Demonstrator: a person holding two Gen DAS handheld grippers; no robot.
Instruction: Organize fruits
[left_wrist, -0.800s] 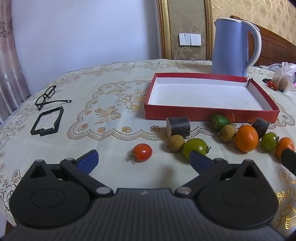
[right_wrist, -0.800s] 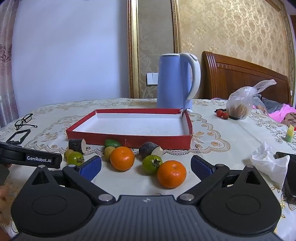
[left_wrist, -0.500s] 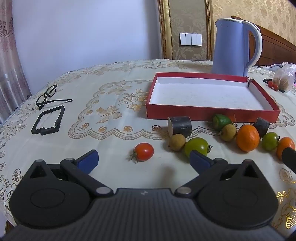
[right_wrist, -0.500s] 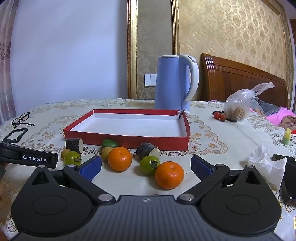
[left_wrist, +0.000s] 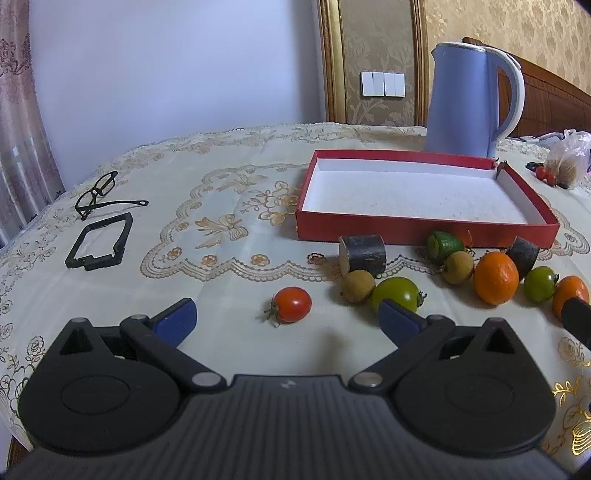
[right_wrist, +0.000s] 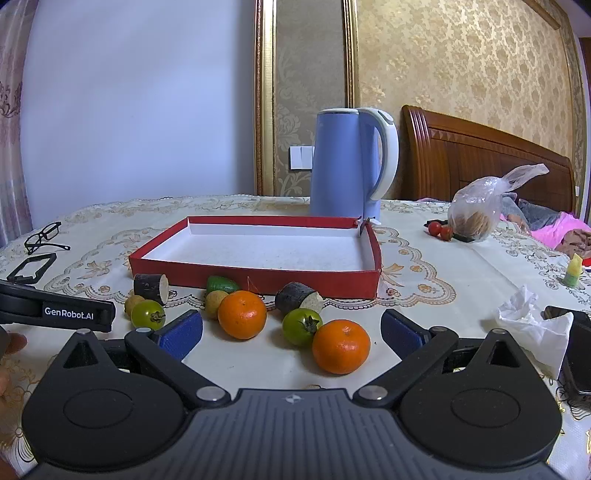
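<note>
A red tomato (left_wrist: 291, 304) lies on the tablecloth just ahead of my left gripper (left_wrist: 286, 321), which stands open with nothing held. To its right lie a green tomato (left_wrist: 397, 294), a longan (left_wrist: 357, 285) and a dark cane piece (left_wrist: 364, 253). My right gripper (right_wrist: 291, 330) is open too, above the cloth. An orange (right_wrist: 341, 346) and a green tomato (right_wrist: 301, 325) sit between its spread fingers, untouched. Another orange (right_wrist: 242, 314) lies further left. The shallow red box (right_wrist: 258, 275) with a white floor stands behind the fruit, with nothing in it.
A blue kettle (right_wrist: 347, 162) stands behind the box. Glasses (left_wrist: 99, 194) and a black frame (left_wrist: 99, 242) lie at the left. A plastic bag (right_wrist: 476, 210), small tomatoes (right_wrist: 441, 229), a crumpled tissue (right_wrist: 532, 323) and a dark object (right_wrist: 576, 354) lie at the right.
Both grippers have pulled back and tipped up a little, so the fruit and box sit slightly higher and further off. Both stay open, and nothing on the table has moved.
</note>
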